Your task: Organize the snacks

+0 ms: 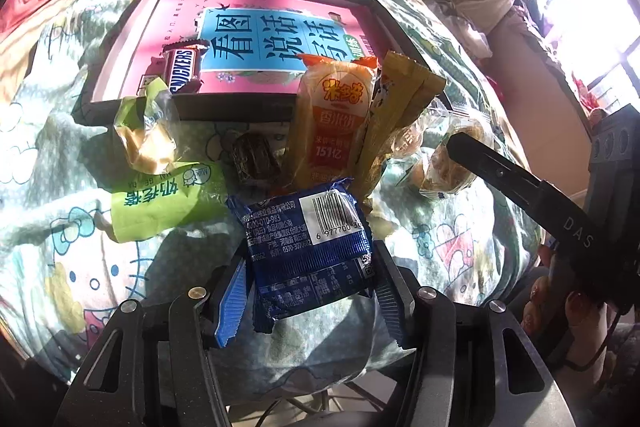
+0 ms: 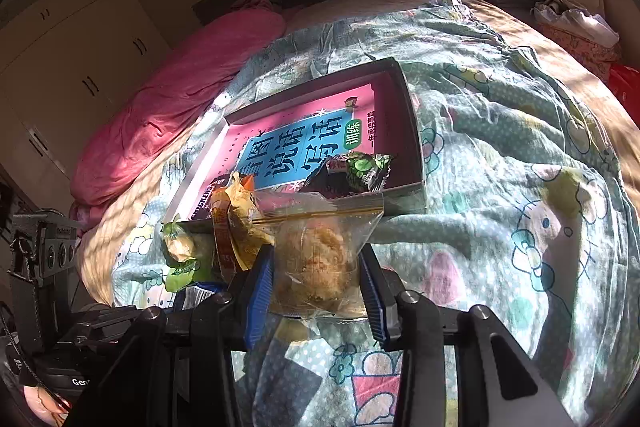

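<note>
Blue packet [image 1: 308,251]: glossy, crinkled plastic film. Zip bag [image 2: 320,251]: clear, smooth plastic. Bedsheet [image 2: 500,187]: matt printed cloth. Box [image 2: 400,131]: matt cardboard.

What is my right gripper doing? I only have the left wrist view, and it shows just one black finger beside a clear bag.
Observer: The right gripper has the clear zip bag between its two fingers, with a pale pastry inside.
Operator: Is anything in the box corner hidden behind the orange packet?
Observer: Yes. A dark and green wrapped snack lies in the near right corner of the box.
</note>
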